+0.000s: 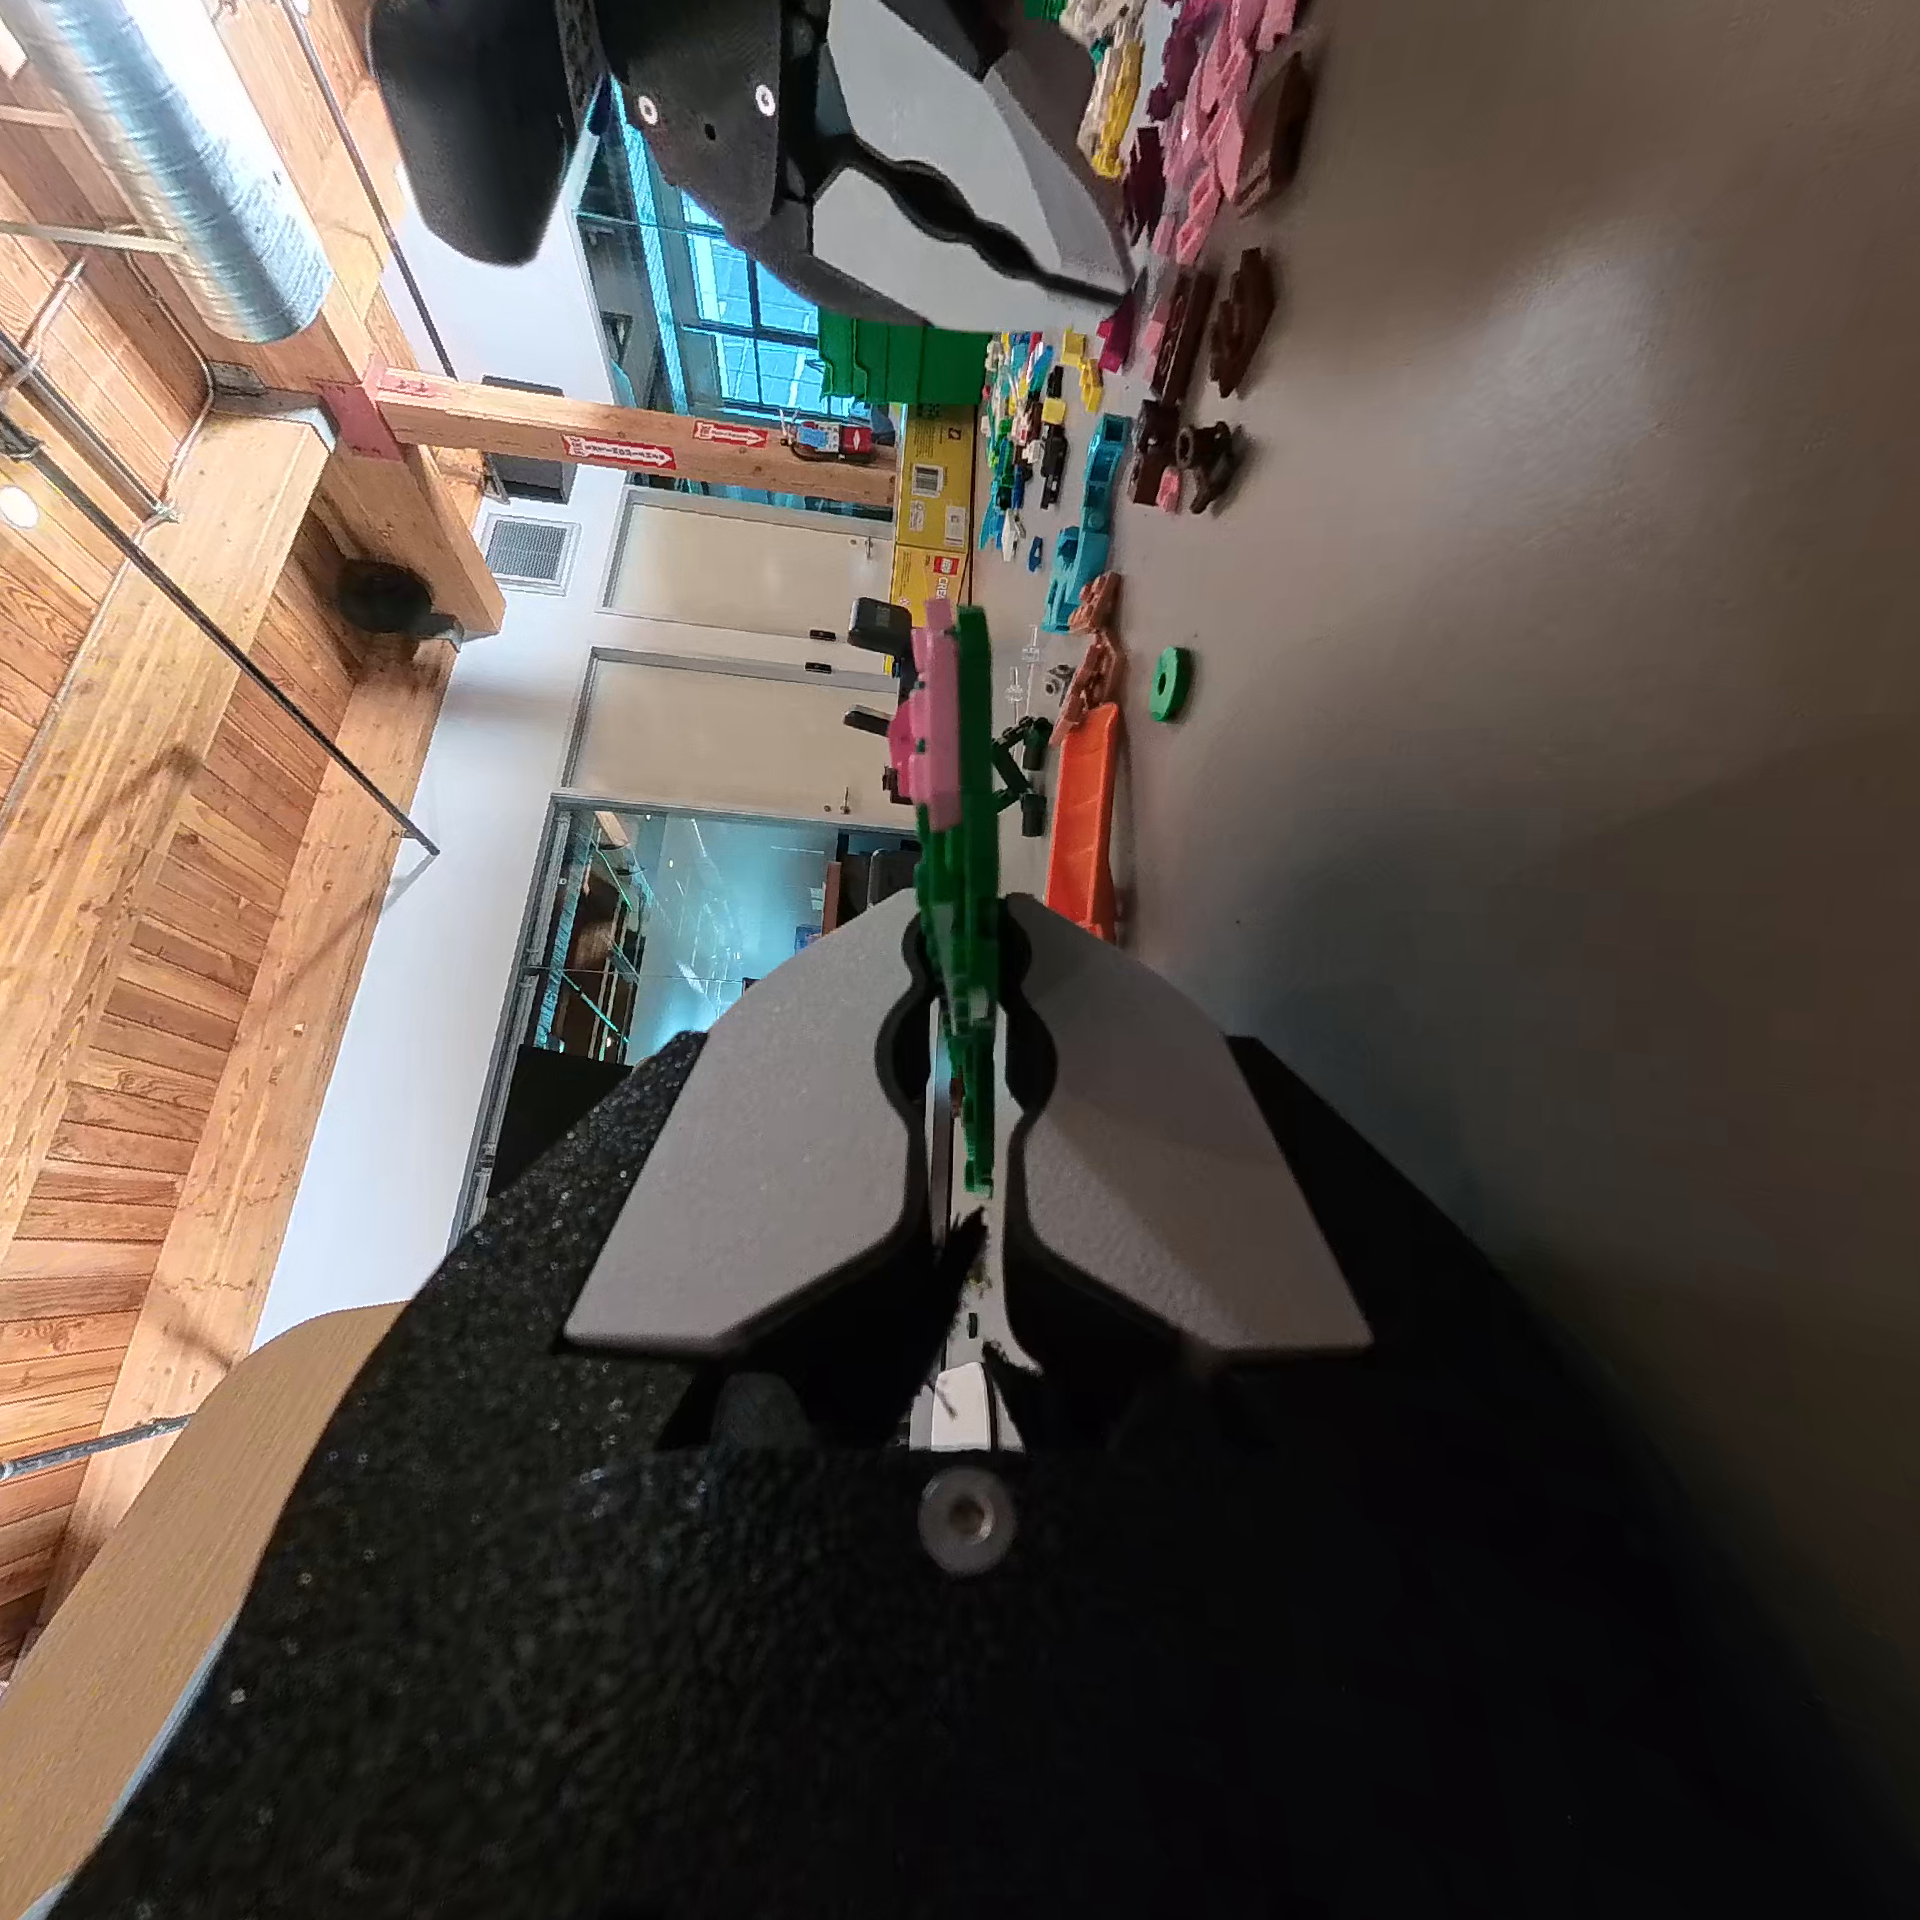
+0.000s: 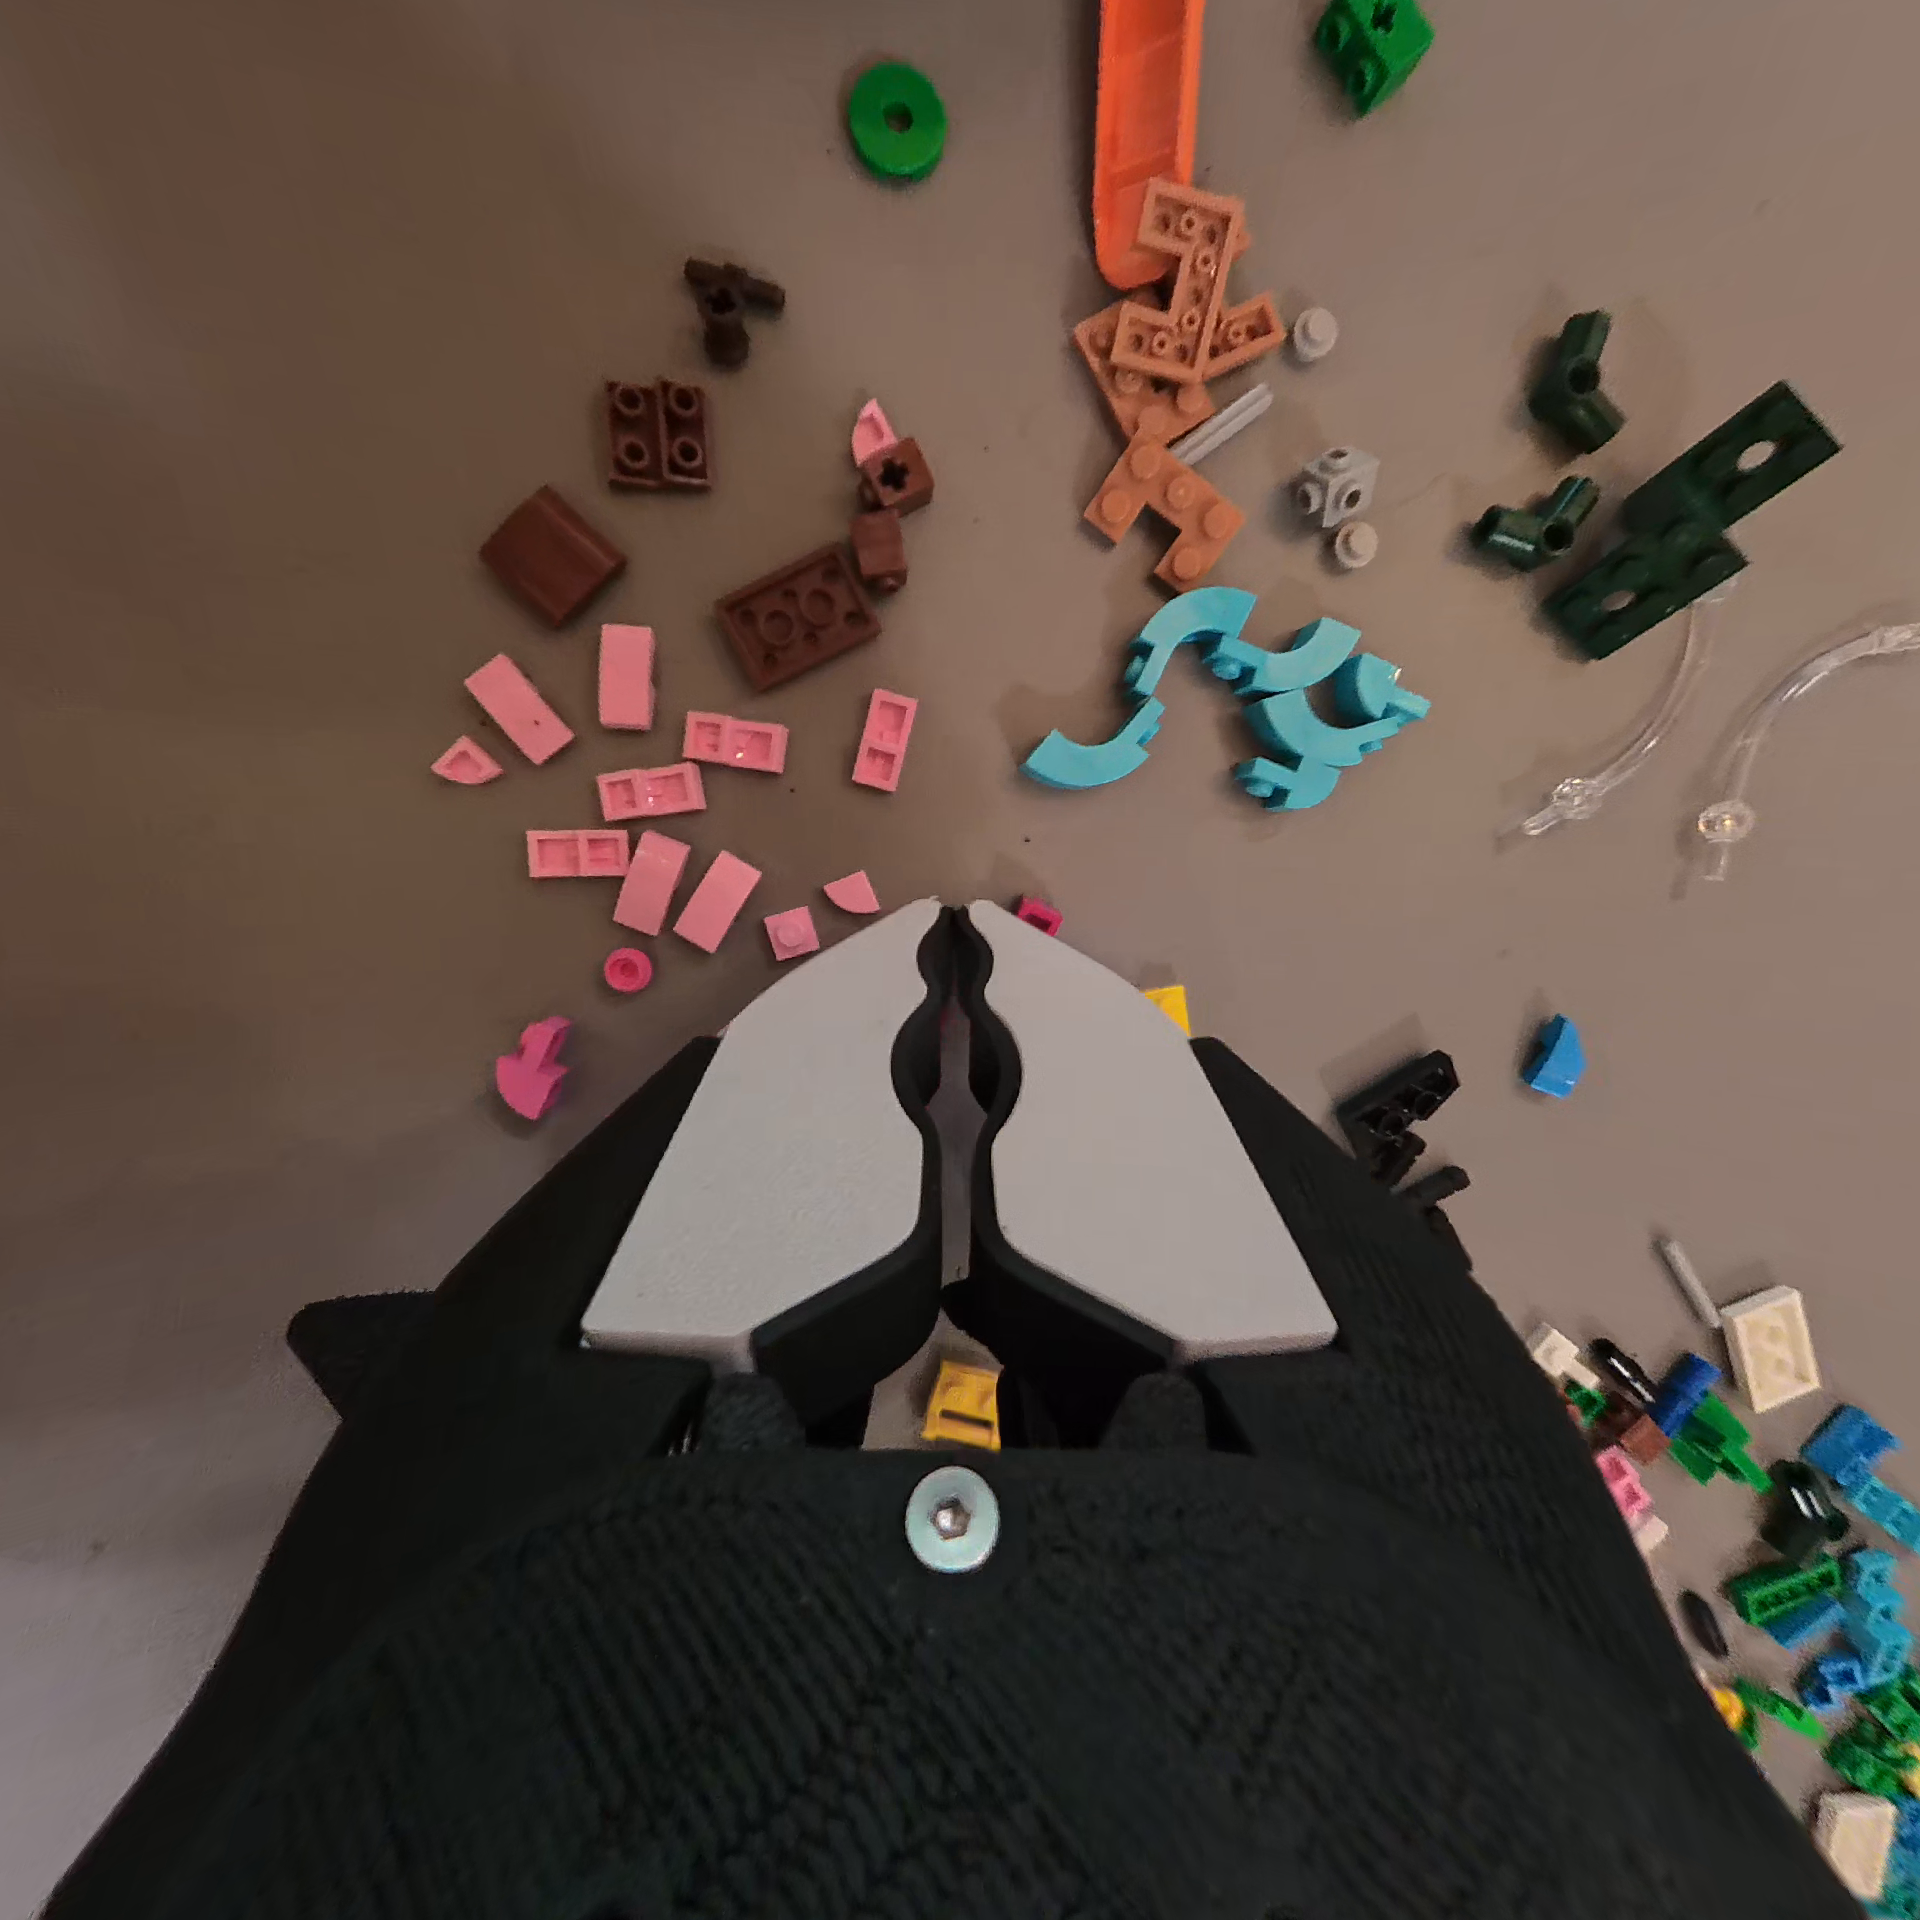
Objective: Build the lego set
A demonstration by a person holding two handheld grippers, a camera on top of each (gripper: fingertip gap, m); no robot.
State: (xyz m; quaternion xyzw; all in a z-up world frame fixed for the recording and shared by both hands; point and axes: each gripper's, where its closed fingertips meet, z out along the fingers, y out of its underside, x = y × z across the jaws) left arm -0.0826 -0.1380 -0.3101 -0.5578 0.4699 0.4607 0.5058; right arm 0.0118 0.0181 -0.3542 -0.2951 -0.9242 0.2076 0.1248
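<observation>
The left gripper (image 1: 961, 935) clamps the green build (image 1: 961, 831); light, snap-fragile, best held by its plates. The right gripper (image 2: 954, 912) hovers, pinched together, seemingly empty.

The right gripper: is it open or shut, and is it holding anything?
Shut. The right gripper has its fingertips meeting above the table, and nothing shows between them.

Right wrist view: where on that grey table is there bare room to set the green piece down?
The widest bare stretch of the table lies left of the brown bricks and pink tiles, reaching up to the green ring. A smaller gap sits between the turquoise arches and the blue slope. The lower right heap is crowded.
</observation>
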